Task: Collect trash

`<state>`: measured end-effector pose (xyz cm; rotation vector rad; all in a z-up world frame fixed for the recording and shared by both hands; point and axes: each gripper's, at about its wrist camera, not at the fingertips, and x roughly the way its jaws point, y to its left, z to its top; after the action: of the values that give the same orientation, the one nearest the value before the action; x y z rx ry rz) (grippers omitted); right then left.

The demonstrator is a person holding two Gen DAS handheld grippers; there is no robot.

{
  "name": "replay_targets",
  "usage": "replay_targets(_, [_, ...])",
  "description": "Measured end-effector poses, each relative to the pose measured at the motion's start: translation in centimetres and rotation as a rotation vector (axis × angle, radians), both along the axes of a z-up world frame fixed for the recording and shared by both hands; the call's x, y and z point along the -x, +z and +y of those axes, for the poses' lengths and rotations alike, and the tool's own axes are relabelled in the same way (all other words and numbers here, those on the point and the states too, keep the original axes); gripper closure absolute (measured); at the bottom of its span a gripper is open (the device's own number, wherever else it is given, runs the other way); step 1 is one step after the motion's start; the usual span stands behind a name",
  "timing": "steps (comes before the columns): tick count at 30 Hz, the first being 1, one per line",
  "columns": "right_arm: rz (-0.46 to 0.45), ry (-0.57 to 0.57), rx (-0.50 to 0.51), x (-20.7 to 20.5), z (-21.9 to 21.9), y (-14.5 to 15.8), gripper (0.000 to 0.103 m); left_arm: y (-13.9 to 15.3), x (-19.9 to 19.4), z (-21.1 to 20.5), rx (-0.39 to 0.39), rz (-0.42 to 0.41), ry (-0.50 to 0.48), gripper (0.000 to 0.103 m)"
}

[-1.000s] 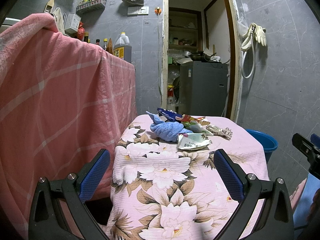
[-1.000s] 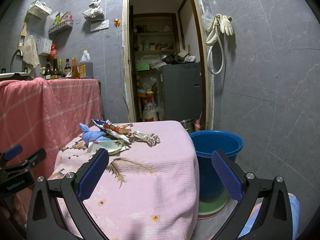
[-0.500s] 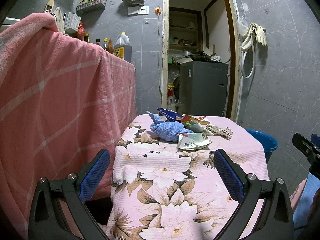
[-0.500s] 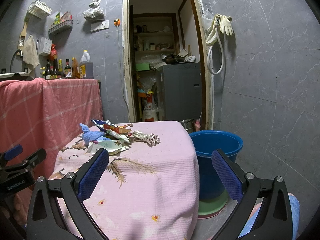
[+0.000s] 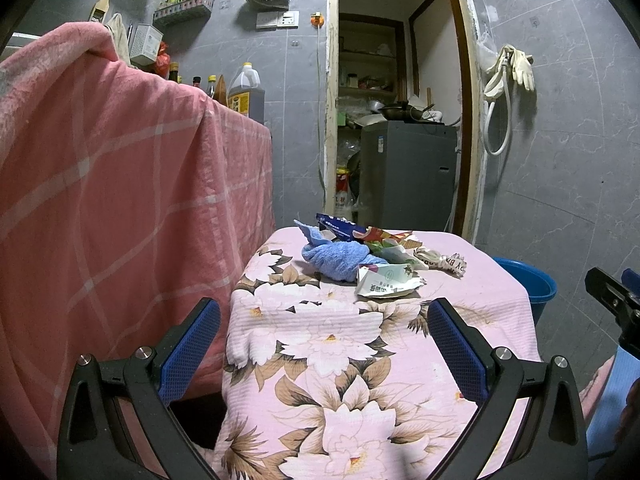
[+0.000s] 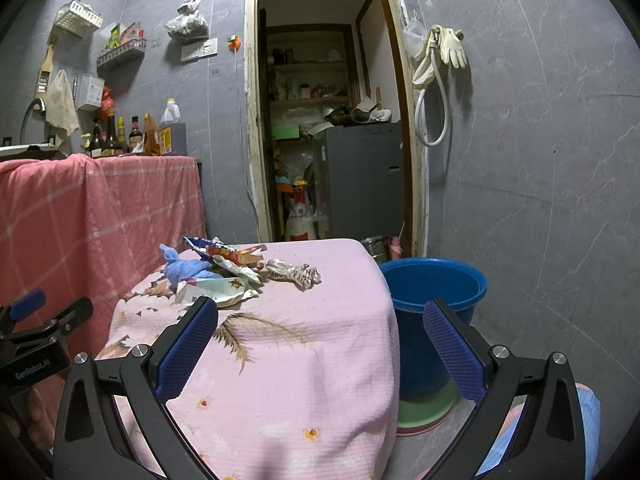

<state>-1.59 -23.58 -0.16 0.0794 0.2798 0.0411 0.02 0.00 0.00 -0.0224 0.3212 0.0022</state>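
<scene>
While both the left gripper [image 5: 324, 336] and right gripper [image 6: 320, 334] hover spread wide and empty, the trash pile [image 5: 374, 260] — wrappers, blue cloth [image 5: 338, 258] — lies on the floral table [image 5: 320, 344] beside a blue bucket [image 6: 434, 292].

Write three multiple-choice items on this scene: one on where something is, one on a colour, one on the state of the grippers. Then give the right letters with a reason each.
1. Where is the trash pile?
A. at the far end of the floral-covered table
B. inside the bucket
C. on the floor by the doorway

2. What colour is the bucket beside the table?
A. red
B. blue
C. white

3. How do the left gripper and right gripper stand?
A. both shut on wrappers
B. one open, one shut
C. both open and holding nothing

Answers:
1 A: the wrappers, the crumpled paper and a blue cloth lie on the tablecloth at its far end.
2 B: the right wrist view shows a blue bucket on the floor, right of the table.
3 C: in each wrist view the jaws stand wide apart with only tablecloth between them.
</scene>
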Motion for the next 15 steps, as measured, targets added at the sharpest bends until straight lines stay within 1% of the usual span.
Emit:
replay_targets(5, [0.006, 0.006, 0.001, -0.1, 0.0, 0.0, 0.0, 0.1, -0.1, 0.0, -0.003, 0.001, 0.009, 0.002])
replay_targets(8, [0.011, 0.018, 0.001, -0.7, 0.3, -0.1, 0.0, -0.7, -0.7, -0.4, 0.007, -0.001, 0.019, 0.002])
replay_targets(9, [0.01, 0.019, 0.002, -0.8, 0.2, -0.2, 0.0, -1.0, -1.2, 0.0, 0.01, -0.002, 0.023, 0.002])
replay_targets(15, [0.008, 0.027, -0.003, -1.8, 0.0, 0.4, 0.0, 0.2, -1.9, 0.6, 0.01, -0.016, 0.033, 0.002])
